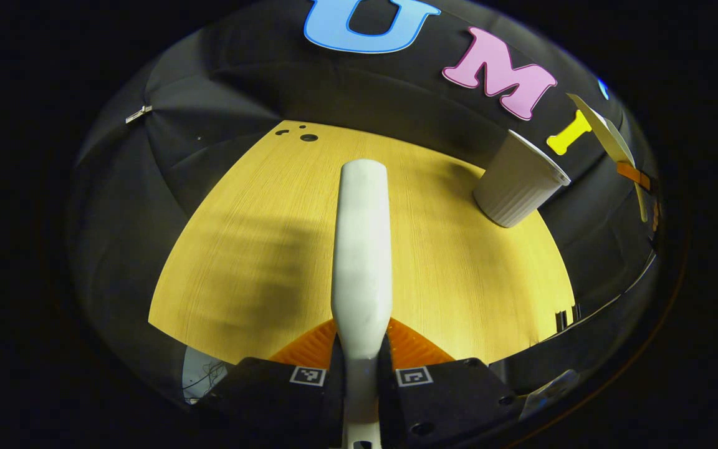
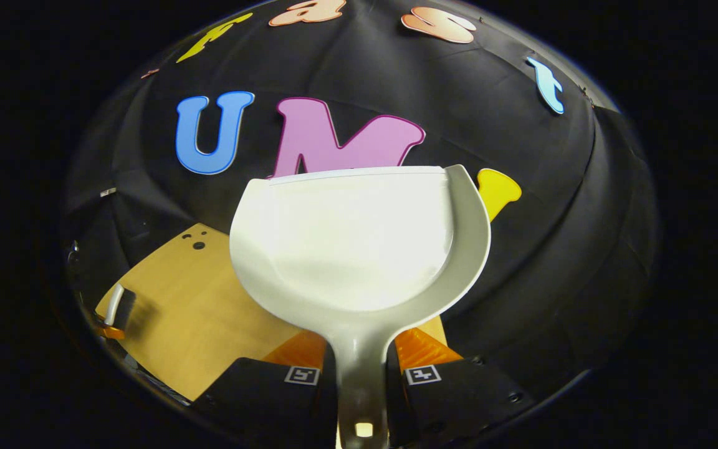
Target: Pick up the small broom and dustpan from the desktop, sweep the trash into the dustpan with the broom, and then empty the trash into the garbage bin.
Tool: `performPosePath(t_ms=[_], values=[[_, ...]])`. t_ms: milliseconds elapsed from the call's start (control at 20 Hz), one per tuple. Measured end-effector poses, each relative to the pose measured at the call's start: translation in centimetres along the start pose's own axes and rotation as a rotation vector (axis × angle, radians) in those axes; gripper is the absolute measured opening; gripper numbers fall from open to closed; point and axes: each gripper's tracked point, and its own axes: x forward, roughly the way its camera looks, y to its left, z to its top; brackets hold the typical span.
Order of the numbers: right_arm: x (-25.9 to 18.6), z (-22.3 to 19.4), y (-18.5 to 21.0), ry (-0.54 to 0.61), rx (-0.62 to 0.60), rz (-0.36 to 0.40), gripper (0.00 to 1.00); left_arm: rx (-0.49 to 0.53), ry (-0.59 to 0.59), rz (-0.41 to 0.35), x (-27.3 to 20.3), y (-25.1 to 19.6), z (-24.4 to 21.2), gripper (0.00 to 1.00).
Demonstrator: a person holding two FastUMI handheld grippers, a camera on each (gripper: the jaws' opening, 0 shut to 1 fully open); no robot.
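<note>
Left claw (image 1: 362, 358) clamping broom (image 1: 362, 262) handle, right claw (image 2: 362, 368) clamping raised dustpan (image 2: 353, 243) handle

In the left gripper view, the wooden desk (image 1: 259, 249) lay bare across its left and middle, open to passage. A white ribbed bin (image 1: 518, 187) stood at the far right edge against the wall, blocking that corner. The broom (image 1: 362, 249) projected forward from the left gripper (image 1: 362, 368), occupying the centre line.
</note>
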Motion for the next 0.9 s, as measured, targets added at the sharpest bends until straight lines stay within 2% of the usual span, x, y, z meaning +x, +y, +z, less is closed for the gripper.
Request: performPosePath(t_ms=[100,300,350,450,750,900], values=[[-1.1,-1.4,2.7,0.021,0.000,0.040,0.35,0.021,0.007,0.016,0.1,0.8,-1.1,0.27],[-2.5,-4.7,10.0,0.084,0.047,0.167,0.35,0.045,0.016,0.043,0.9,1.9,-2.7,0.27],[-3.1,-5.6,11.8,0.108,0.056,0.204,0.39,0.044,0.024,0.047,1.2,2.1,-3.0,0.27],[-3.8,-8.2,15.1,0.163,0.033,0.257,0.35,0.044,0.037,0.049,2.1,2.3,-3.3,0.25],[-3.9,-18.3,22.2,0.384,0.031,0.382,0.35,0.089,0.064,0.060,4.9,2.7,-2.2,0.27],[-2.6,-23.1,23.1,0.482,0.035,0.392,0.35,0.097,0.085,0.074,6.4,2.7,-1.8,0.27]])
